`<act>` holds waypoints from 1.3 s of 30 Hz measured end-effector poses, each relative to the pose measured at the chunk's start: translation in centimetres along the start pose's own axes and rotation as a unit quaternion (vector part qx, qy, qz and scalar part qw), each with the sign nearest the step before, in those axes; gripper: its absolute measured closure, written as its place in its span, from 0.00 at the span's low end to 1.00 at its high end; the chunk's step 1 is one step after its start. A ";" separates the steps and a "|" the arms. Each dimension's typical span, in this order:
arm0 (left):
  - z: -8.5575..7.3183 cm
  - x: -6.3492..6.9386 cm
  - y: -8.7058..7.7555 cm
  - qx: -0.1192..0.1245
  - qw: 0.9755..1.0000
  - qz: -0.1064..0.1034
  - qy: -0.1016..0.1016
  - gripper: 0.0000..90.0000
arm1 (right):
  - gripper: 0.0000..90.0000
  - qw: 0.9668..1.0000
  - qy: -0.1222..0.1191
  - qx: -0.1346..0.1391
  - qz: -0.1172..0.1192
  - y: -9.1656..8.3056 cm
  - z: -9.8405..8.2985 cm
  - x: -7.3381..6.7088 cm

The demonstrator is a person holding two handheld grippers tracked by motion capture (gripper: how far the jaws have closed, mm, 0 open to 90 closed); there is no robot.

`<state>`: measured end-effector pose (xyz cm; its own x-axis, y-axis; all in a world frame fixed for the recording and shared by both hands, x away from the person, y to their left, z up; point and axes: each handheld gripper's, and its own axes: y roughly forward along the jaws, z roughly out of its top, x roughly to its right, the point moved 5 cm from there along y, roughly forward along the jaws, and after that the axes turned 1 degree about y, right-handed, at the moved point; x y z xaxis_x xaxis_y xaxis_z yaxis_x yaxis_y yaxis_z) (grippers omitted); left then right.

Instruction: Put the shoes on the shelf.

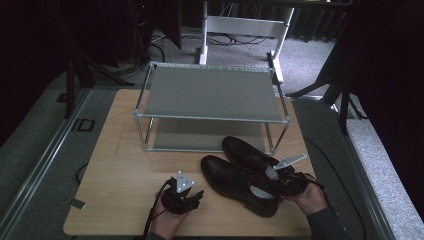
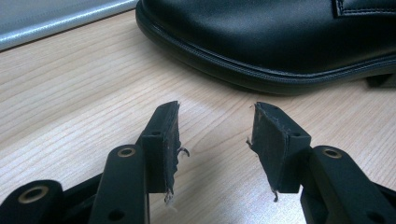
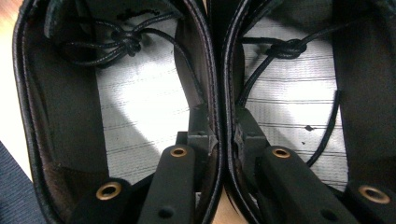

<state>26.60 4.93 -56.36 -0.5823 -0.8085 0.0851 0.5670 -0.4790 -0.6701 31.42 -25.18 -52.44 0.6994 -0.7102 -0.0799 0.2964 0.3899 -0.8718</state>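
**Right gripper pinches 2 black shoes together**

Right gripper (image 3: 226,135) has 1 jaw inside each shoe. Its jaws squeeze the 2 inner walls of the shoes together, and the walls touch each other between the jaws. In the right gripper view, the left shoe opening (image 3: 126,107) has a pale grey lining and a black lace tied in a knot. The right shoe opening (image 3: 299,102) looks the same, with its own knot. From the high view, the right gripper (image 1: 280,175) sits over the heel end of the pair, near the front right part of the table (image 1: 120,165), with the person's right hand (image 1: 307,197) behind it.

Left gripper (image 1: 187,192) rests low on the wood near the front edge, just left of the shoes, held by the left hand (image 1: 167,220). Its jaws stand apart with nothing between them. In the left gripper view, the left gripper (image 2: 215,135) points at the side of the near shoe (image 2: 280,42), which is close but not touching it. Its pads (image 2: 170,140) look worn and frayed.

Both shoes (image 1: 240,172) lie side by side on the table, toes pointing away to the left. Behind them stands a metal shoe rack (image 1: 210,92) with 2 grey shelves. The far shoe (image 1: 245,150) has its toe right by the rack's lower shelf. Past the table is a grey carpet floor (image 1: 310,60).
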 end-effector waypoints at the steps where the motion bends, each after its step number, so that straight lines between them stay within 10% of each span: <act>1: 0.0 0.0 0.0 0.000 1.000 0.000 0.000 0.58 | 0.89 1.000 0.001 0.001 0.001 0.0 0.0 0.0; 39: 0.3 -0.9 -0.4 0.006 1.000 0.012 -0.003 0.57 | 0.89 0.998 0.031 0.045 0.006 0.1 4.0 -0.3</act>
<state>27.04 5.71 -55.90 -0.5646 -0.8221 0.0733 0.5883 -0.4631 -0.6629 33.85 -22.57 -50.57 0.6629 -0.7386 -0.1227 0.3468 0.4482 -0.8239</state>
